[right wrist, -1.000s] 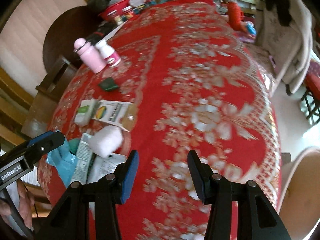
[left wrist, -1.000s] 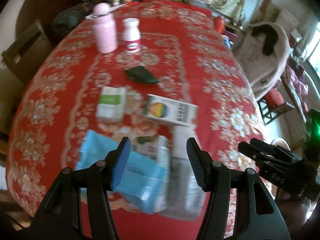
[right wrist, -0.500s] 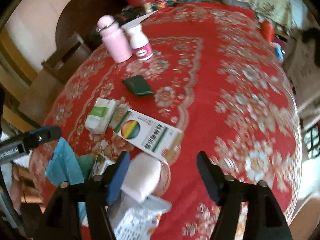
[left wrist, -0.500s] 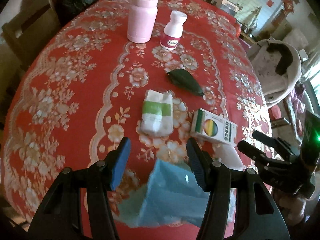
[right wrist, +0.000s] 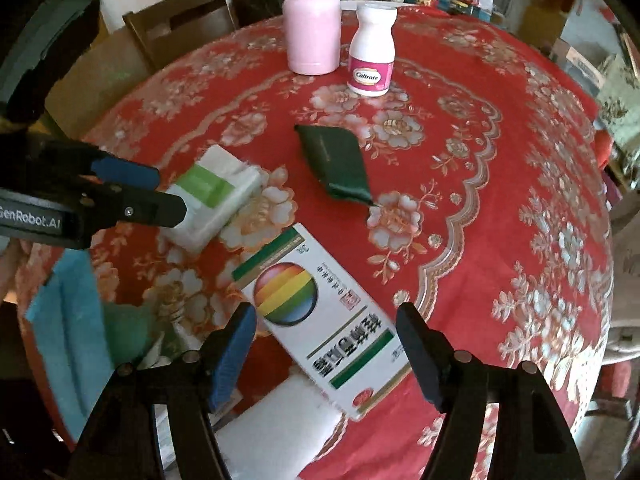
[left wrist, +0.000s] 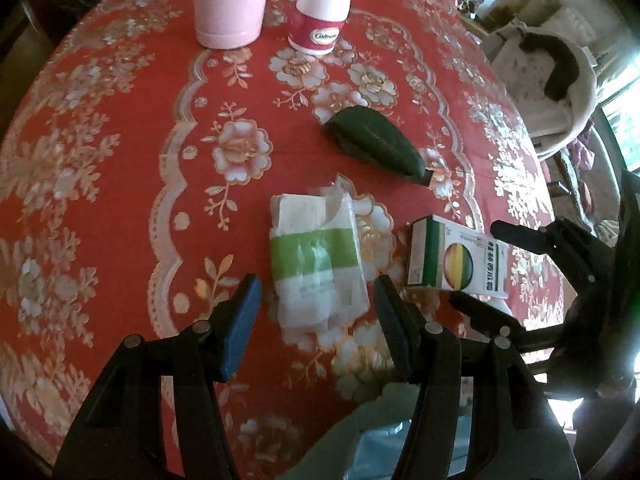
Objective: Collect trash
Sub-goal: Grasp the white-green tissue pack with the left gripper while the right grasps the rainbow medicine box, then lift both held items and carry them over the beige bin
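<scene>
Tissues in a clear wrapper with a green band, the tissue pack (left wrist: pixel 316 260), lie just ahead of the left gripper (left wrist: pixel 316 312) in the left wrist view, the near end of the pack reaching between the two spread fingers without either pad pressing on it. Beyond the pack and a little right lies a dark green sachet (left wrist: pixel 374 144), flat on the red floral tablecloth (left wrist: pixel 120 160). Farther off stand a pink bottle (left wrist: pixel 230 4) and, right of it, a white supplement bottle (left wrist: pixel 324 8) whose pink label reads "Caltrate", partly blurred. To the right of the left gripper sits a white carton (left wrist: pixel 456 258) with a rainbow disc and a green stripe; the right gripper (left wrist: pixel 480 268) straddles it, one finger beyond and one nearer. A pale blue-green bag (left wrist: pixel 380 440), soft in focus, shows below, between the fingers' bases.

From the right wrist view, the right gripper (right wrist: pixel 326 344) stands wide, its jaws spread, with the carton (right wrist: pixel 316 316) lying between them, pads not on it. Chinese characters run along the carton; I cannot read them. Ahead lies the sachet (right wrist: pixel 336 160), then the "Caltrate" bottle (right wrist: pixel 372 48) and pink bottle (right wrist: pixel 312 28). To the left, the left gripper (right wrist: pixel 160 192), its body marked "GenRobot.AI", sits over the tissue pack (right wrist: pixel 212 196). A blue bag (right wrist: pixel 68 320) hangs at the table's near-left edge, and something white (right wrist: pixel 276 424), perhaps foam, lies below the carton.
</scene>
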